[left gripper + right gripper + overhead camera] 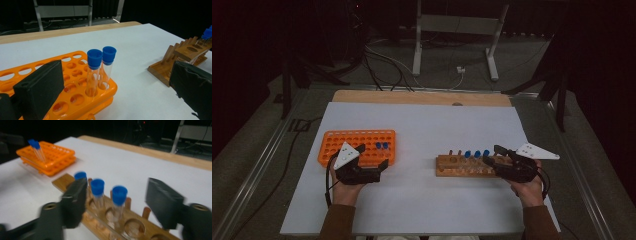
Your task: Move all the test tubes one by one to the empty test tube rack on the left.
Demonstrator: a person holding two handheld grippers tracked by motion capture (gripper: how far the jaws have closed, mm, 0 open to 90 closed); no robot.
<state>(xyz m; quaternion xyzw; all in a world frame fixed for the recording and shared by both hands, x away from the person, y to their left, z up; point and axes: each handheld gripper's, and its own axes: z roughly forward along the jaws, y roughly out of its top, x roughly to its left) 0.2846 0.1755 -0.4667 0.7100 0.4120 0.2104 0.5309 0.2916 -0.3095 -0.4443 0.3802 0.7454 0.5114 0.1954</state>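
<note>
Two capped tubes stand side by side, touching, in corner holes of the orange rack on the left half of the desk. Left tool rests at the near edge of that rack, jaws spread wide, nothing between them; in the left gripper view the tubes stand upright ahead of the jaws, apart from both pads.

Three more blue-capped tubes stand in a row in the wooden rack on the right half of the desk, well apart from the orange one. Right tool hangs at the right end of the wooden rack, jaws partly spread. In the right gripper view, which is blurred, the two right-hand tubes stand between the jaws and the third sits just behind the left jaw; neither pad presses on any tube.
</note>
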